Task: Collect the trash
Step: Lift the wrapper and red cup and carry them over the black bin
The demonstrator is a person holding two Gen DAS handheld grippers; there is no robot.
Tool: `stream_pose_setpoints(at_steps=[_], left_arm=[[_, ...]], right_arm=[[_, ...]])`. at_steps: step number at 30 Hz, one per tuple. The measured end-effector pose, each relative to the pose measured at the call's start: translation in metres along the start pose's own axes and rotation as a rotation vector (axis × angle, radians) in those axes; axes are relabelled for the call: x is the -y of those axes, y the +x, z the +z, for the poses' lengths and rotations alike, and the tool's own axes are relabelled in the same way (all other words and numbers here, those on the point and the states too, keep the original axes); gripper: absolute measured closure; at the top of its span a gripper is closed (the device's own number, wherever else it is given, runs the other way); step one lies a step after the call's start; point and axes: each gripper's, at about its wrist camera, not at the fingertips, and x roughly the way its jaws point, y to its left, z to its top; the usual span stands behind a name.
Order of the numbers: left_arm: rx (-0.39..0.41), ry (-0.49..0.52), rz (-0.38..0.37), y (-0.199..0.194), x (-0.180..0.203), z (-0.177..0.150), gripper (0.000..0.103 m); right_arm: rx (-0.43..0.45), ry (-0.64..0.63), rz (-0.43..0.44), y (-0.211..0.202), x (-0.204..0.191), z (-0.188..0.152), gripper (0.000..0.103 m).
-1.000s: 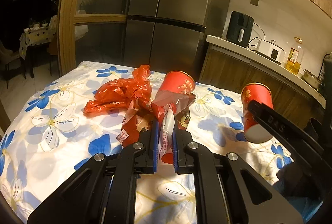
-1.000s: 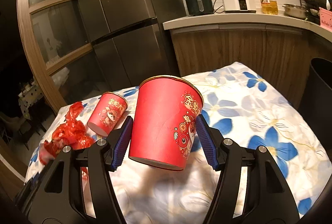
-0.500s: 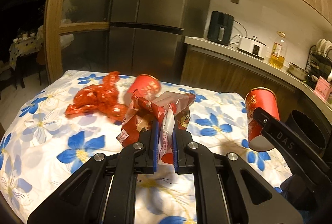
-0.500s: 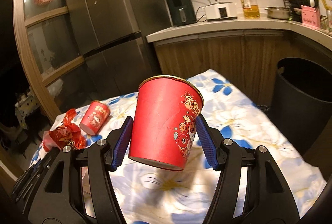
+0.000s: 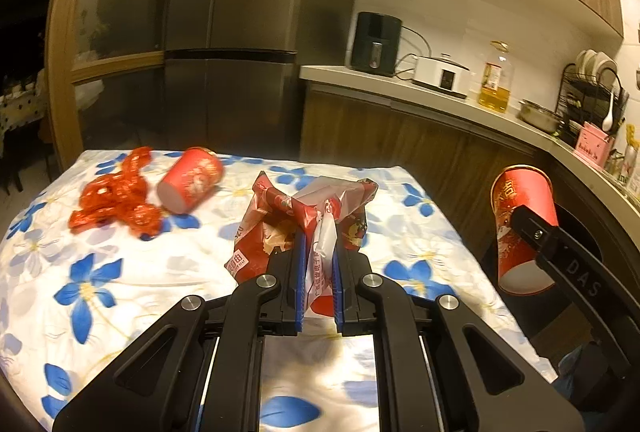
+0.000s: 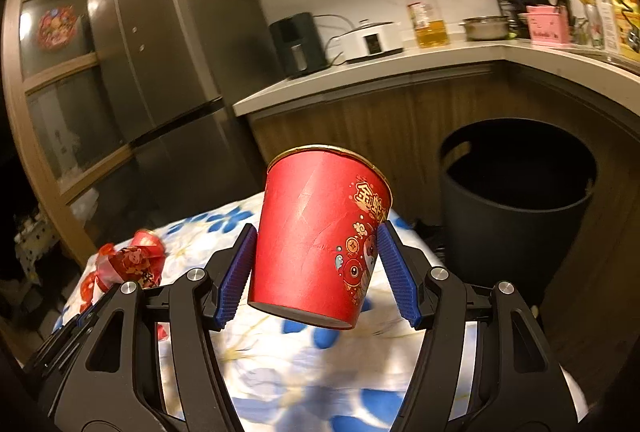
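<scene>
I am carrying two pieces of trash at once. My left gripper [image 5: 318, 268] is clenched on a crumpled red snack wrapper [image 5: 308, 216], the blue pads pinching its white inner fold while the rest of the foil is sticking up and forward above the tablecloth. My right gripper [image 6: 318, 268] is grasping a red paper cup [image 6: 320, 240] by its sides, mouth up and tilted slightly, its base hanging clear of the table; in the left wrist view the same cup [image 5: 524, 228] is showing off to the right, past the table's edge.

The black trash bin [image 6: 516, 200] is standing on the floor beside the table, up against the wooden cabinets, with its mouth open and dark; I cannot tell whether anything is lying in it. The cup is sitting near it in my view but not yet over the opening, so neither item is dropped yet.

I am judging the task as roughly midway. Two items are lifted and need releasing into the bin. Two more are still lying on the floral tablecloth [image 5: 120, 272]: a second red paper cup [image 5: 192, 178] on its side toward the far left, and just beside it, apparently touching, a crumpled red plastic bag [image 5: 116, 204]. After the drops, I am expecting another trip for those two.
</scene>
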Motion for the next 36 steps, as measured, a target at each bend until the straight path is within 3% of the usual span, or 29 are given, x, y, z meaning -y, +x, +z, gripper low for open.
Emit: stream_pose_setpoints(at_steps=[36], left_arm=[[0.010,0.199,-0.309,0.035,0.210,0.016,0.092]], right_arm=[[0.117,0.109,-0.247,-0.028,0.170,0.047,0.042]])
